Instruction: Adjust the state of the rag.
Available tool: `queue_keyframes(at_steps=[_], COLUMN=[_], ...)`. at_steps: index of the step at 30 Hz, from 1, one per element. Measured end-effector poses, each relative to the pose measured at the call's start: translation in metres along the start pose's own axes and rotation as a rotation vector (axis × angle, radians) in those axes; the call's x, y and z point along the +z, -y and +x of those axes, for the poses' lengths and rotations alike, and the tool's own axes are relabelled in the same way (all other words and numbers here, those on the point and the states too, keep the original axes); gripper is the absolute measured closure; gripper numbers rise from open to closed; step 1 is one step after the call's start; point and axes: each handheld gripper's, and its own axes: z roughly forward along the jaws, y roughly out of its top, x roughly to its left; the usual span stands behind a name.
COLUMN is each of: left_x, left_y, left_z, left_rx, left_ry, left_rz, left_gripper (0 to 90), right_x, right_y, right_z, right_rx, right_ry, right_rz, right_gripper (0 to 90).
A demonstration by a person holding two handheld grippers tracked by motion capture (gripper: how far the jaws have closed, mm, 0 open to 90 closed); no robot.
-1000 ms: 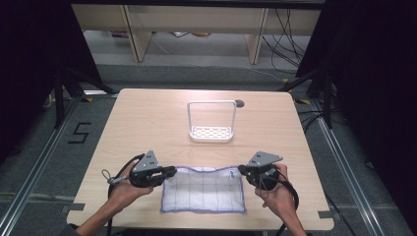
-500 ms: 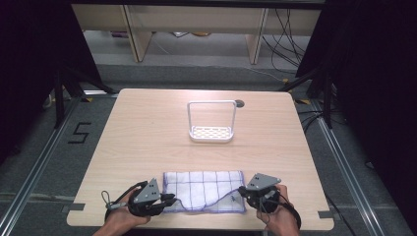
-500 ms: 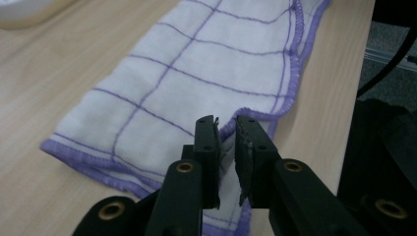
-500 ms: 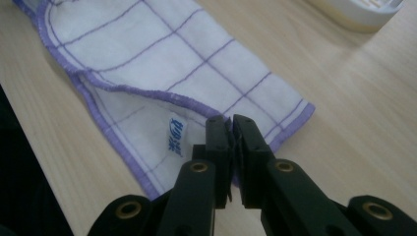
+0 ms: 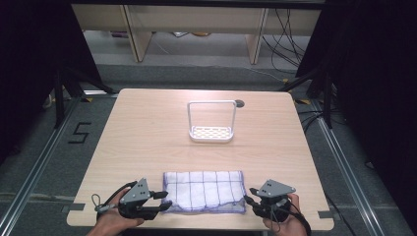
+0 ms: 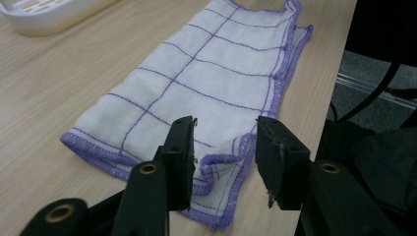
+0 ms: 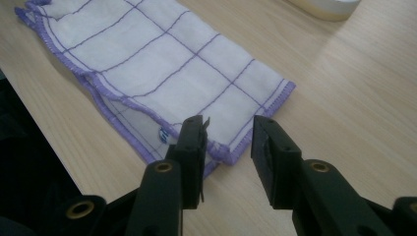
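At the left of the high view, the left tongs [image 5: 164, 202] are lying low over the near edge of the pale wooden bench [image 5: 147, 137], held in a hand [image 5: 112, 221] coming in from the bottom. Their jaws have just been opening and are now standing partly apart; in the left gripper view the purple-hemmed corner of the cloth is lying between them, with no pad pressing on it.

Just to the right, the white folded cloth with purple grid lines and purple stitched edging [image 5: 204, 191] is lying flat on the bench close to its near edge, between the two tongs. It is folded in two, the upper layer's hem sitting slightly back from the lower one along the near side.

Further back, near the middle of the bench and well apart from the cloth, a white plastic rack with a perforated tray and a tall loop handle [image 5: 212, 132] is standing upright.

At the right, the right tongs [image 5: 249, 196] are sitting at the cloth's right end. Their jaws have also just been opening and are standing partly apart, the cloth's corner lying ahead of and between them, ungripped.
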Motion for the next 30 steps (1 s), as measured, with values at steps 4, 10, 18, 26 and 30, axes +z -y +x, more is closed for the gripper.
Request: queue_keyframes(at_steps=[4,10,18,26,30], left_x=[0.007,0.016,0.008,0.023,0.039], left_y=[0.002,0.006,-0.007,-0.023,-0.020], left_z=[-0.002,-0.006,0.006,0.069,0.087], left_rx=[0.015,0.024,-0.033,-0.103,-0.155], left_ry=[0.008,0.000,-0.006,-0.096,-0.101], left_rz=[0.027,0.041,0.004,0.035,0.085], left_gripper=[54.2,47.4,40.5,38.9,38.8], right_x=[0.006,0.013,0.024,0.014,0.010], right_y=[-0.002,0.000,0.007,0.007,0.005], right_z=[-0.001,0.007,0.021,0.024,0.013], right_rx=[-0.027,-0.050,-0.111,-0.042,0.078], right_ry=[-0.022,-0.031,-0.088,-0.053,0.026], right_rz=[0.022,0.078,0.172,0.115,0.083], right_gripper=[66.3,66.1,89.9,76.6,57.5])
